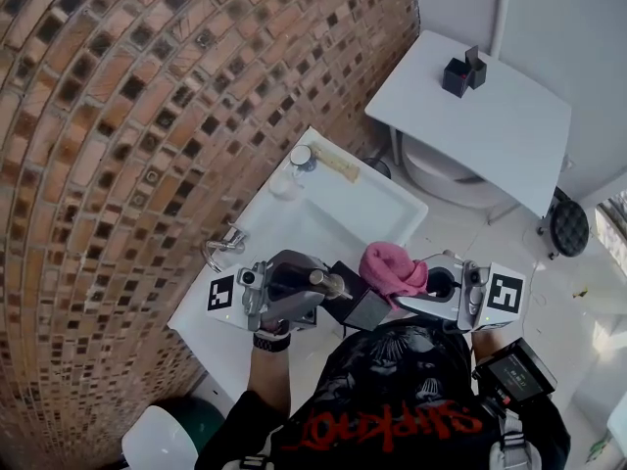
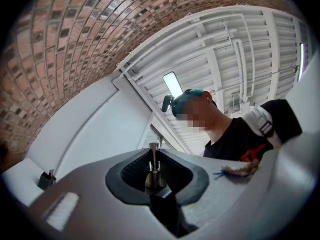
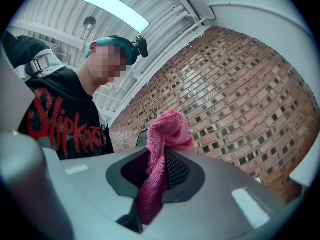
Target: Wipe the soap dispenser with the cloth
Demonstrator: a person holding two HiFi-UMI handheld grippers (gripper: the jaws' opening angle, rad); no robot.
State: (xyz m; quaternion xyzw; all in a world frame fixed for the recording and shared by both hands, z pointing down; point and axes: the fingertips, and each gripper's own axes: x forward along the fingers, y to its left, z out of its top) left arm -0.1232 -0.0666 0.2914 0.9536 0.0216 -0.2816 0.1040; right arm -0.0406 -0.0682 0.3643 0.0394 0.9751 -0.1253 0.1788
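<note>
The soap dispenser (image 1: 355,303) is a black square bottle with a metal pump (image 1: 328,282). In the head view it is held in the air over the sink's near edge. My left gripper (image 1: 315,288) is shut on it at the pump neck. In the left gripper view the pump (image 2: 153,168) stands between the jaws of that gripper (image 2: 155,184), and the bottle body is mostly hidden. My right gripper (image 1: 409,288) is shut on a bunched pink cloth (image 1: 392,268). The cloth touches or nearly touches the dispenser's right side. In the right gripper view the cloth (image 3: 163,151) sticks up from between the jaws of that gripper (image 3: 155,181).
A white sink (image 1: 387,202) sits against the curved brick wall (image 1: 118,116), with a tap (image 1: 225,249) at its left. A clear bottle (image 1: 296,167) and a tan bar (image 1: 335,162) stand at its far end. Beyond it, a white table (image 1: 500,130) carries black boxes (image 1: 462,72).
</note>
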